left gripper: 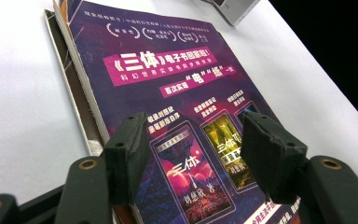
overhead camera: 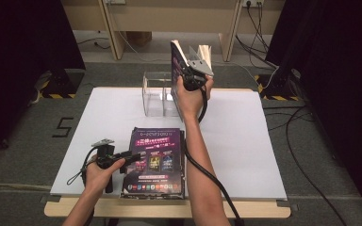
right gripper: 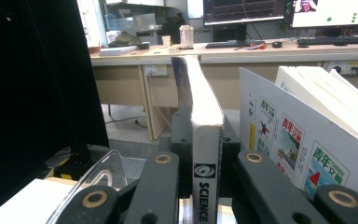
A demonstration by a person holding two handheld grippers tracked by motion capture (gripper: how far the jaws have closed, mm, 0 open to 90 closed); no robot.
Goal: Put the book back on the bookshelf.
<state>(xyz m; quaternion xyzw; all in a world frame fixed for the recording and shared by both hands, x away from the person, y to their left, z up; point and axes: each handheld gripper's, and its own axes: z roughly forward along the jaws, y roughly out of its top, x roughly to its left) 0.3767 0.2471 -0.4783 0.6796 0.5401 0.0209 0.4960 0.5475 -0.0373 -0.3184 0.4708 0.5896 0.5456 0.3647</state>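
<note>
A purple-covered book (overhead camera: 157, 162) lies flat on top of a stack near the front edge of the white board (overhead camera: 245, 141). My left gripper (overhead camera: 133, 157) hovers at its left side, open, the jaws spread over the cover (left gripper: 186, 93) with nothing between them (left gripper: 200, 154). My right gripper (overhead camera: 188, 73) is raised above the clear holder (overhead camera: 154, 96), shut on the spine of an upright book (overhead camera: 176, 59). That spine (right gripper: 206, 140) reads "SCIENCE" and fills the gap between the jaws.
A white magazine (right gripper: 303, 140) leans just right of the held book, its pages (overhead camera: 205, 54) fanned. The clear holder's curved wall (right gripper: 98, 175) shows lower left. Wooden desks (overhead camera: 169, 19) stand behind the table, with cables (overhead camera: 306, 155) on the floor at right.
</note>
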